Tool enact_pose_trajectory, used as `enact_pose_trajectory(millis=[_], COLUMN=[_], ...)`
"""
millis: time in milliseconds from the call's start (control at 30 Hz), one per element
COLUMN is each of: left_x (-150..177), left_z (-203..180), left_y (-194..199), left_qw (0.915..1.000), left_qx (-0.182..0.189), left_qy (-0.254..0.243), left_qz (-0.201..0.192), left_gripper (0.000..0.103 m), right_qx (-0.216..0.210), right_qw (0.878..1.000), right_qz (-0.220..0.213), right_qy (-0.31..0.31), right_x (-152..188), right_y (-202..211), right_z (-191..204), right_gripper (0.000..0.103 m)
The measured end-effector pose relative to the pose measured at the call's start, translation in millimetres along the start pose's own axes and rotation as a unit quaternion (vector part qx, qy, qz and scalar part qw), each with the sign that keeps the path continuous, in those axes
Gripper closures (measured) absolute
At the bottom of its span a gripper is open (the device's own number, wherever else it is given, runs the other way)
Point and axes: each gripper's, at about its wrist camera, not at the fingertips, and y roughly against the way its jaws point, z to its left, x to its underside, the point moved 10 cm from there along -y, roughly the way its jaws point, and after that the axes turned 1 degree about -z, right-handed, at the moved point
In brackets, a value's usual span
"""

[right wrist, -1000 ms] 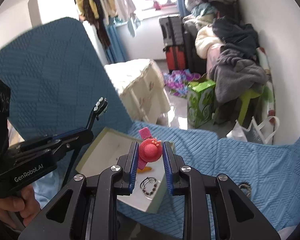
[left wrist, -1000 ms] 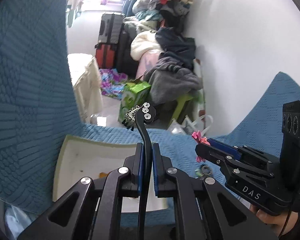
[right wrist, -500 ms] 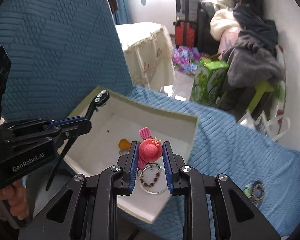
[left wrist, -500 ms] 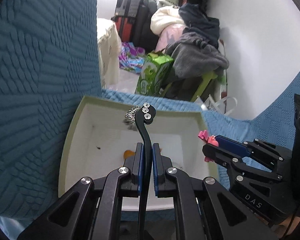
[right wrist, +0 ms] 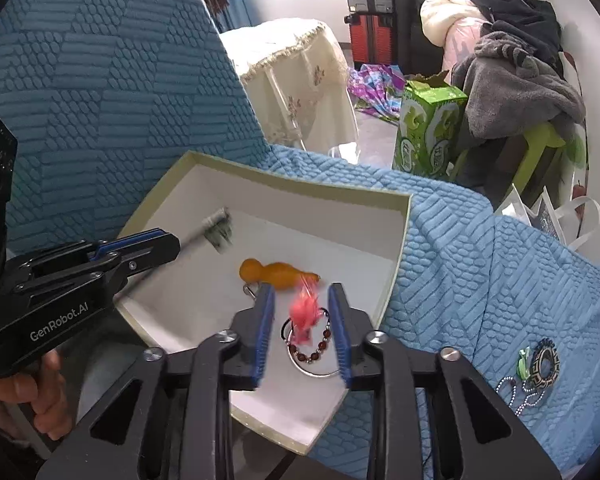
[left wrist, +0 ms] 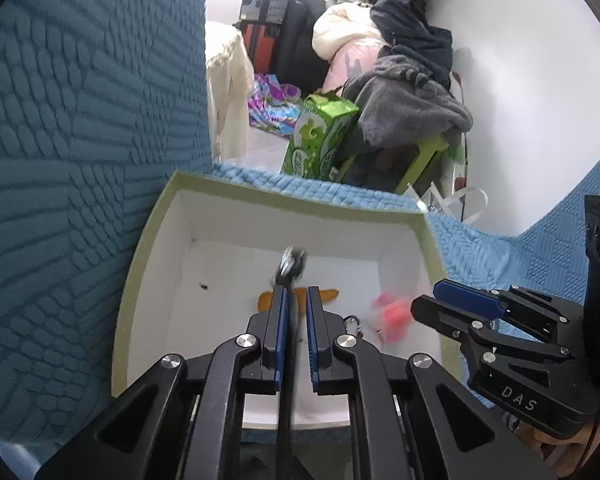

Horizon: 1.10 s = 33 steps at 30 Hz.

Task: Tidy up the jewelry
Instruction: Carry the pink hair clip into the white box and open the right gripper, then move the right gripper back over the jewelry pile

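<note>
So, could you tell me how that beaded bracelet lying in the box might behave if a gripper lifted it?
The beaded bracelet looks like small beads on a thin ring, so it is probably light. Its round beads may slip between flat fingers. Lying flat on the box floor, it would likely slide when nudged.

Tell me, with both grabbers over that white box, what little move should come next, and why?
Probably lift both clear. The right gripper is opening, and the blurred pink piece sits loose between its jaws above the box. The left gripper is opening too, its black hairpin blurred over the box floor.
</note>
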Motion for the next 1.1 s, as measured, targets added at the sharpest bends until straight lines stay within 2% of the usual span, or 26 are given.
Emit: enact_pose_trajectory(millis=[133,167,200,267,567,800,1100], left_x=[-14,-19,-22,-31,-58,-64,-46], left_z=[-7,-10,-13,-20,-68,-111,-157], left_y=[18,24,29,43,94,119,102], left_qw=[0.9998,0.9997,0.9995,0.9986,0.9945,0.9906,0.9919], left_qx=[-0.017,-0.015,-0.016,-0.024,-0.02,-0.003,0.027], left_qy=[-0.004,-0.003,-0.002,-0.002,-0.022,-0.028,-0.03], left_qz=[-0.014,-0.021,-0.027,-0.048,-0.101,-0.134,-0.12], left_gripper=[0.092,0.081,0.061,0.047,0.047,0.047,0.047], right_qx=[-0.011,-0.013,-0.015,-0.015,0.0,0.015,0.051], right_qw=[1.0,0.999,0.999,0.998,0.99,0.983,0.979], right_qz=[-0.025,-0.035,-0.042,-0.058,-0.139,-0.18,-0.194], right_qy=[0.005,0.005,0.006,0.007,0.017,0.011,-0.024], right_x=[-15,-19,-23,-30,-62,-63,-36], right_y=[21,30,36,52,130,173,203], right_z=[-2,-4,-4,-8,-35,-66,-117], right_gripper=[0.07,0.07,0.07,0.07,0.069,0.068,0.068])
